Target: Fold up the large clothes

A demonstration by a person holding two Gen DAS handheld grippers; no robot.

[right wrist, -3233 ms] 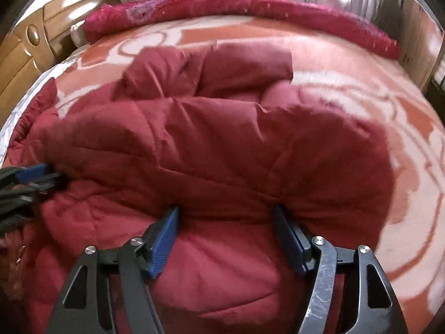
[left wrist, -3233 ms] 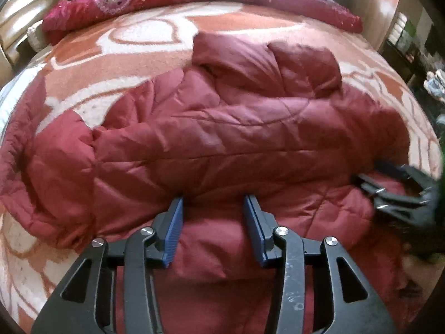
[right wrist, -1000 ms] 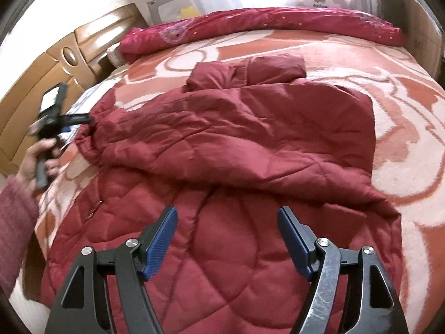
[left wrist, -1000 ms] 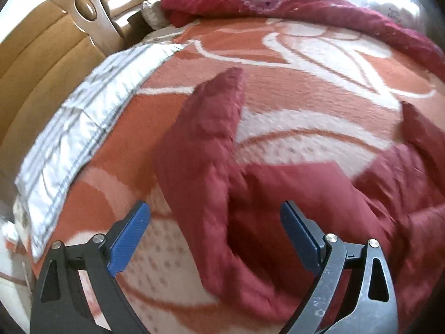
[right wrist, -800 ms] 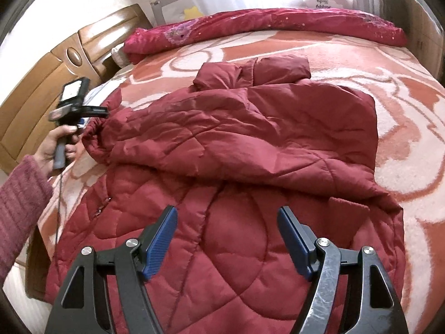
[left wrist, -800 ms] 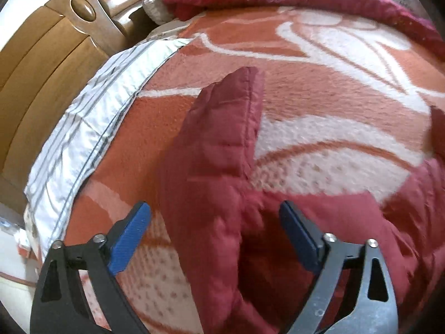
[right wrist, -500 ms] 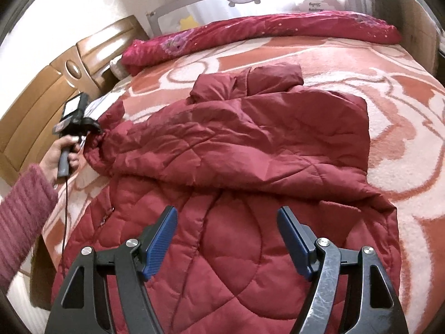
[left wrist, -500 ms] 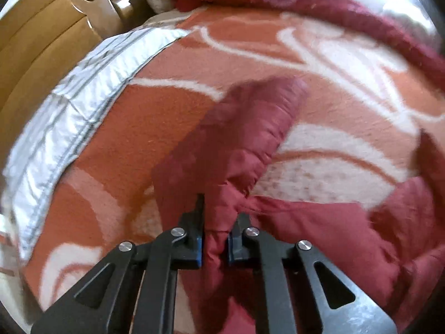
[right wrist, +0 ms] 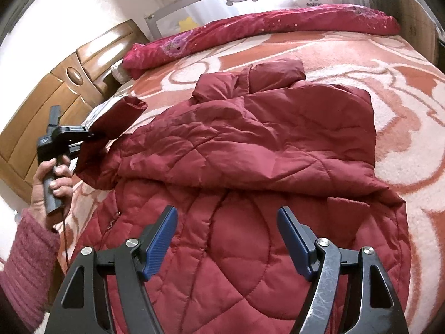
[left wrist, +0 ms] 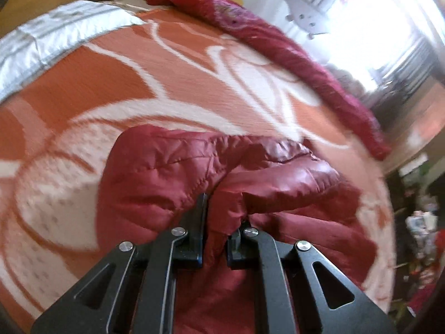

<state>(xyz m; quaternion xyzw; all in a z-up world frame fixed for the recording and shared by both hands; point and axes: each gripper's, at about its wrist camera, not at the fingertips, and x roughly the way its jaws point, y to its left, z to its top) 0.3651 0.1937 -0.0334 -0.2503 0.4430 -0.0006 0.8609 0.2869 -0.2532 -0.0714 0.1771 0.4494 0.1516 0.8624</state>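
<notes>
Our left gripper (left wrist: 219, 222) pinches the jacket's sleeve (right wrist: 116, 122), lifted off the bedspread (right wrist: 403, 89); our right gripper (right wrist: 226, 236) hangs open above the jacket (right wrist: 250, 144).

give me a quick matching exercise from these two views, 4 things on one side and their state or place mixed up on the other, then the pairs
1. left gripper
2. right gripper
3. sleeve
4. rolled quilt

a. lifted off the blanket
b. open above the jacket's lower part
c. along the bed's far edge
d. shut on red quilted fabric

Pairs: 1-d, 2-b, 3-a, 4-c
</notes>
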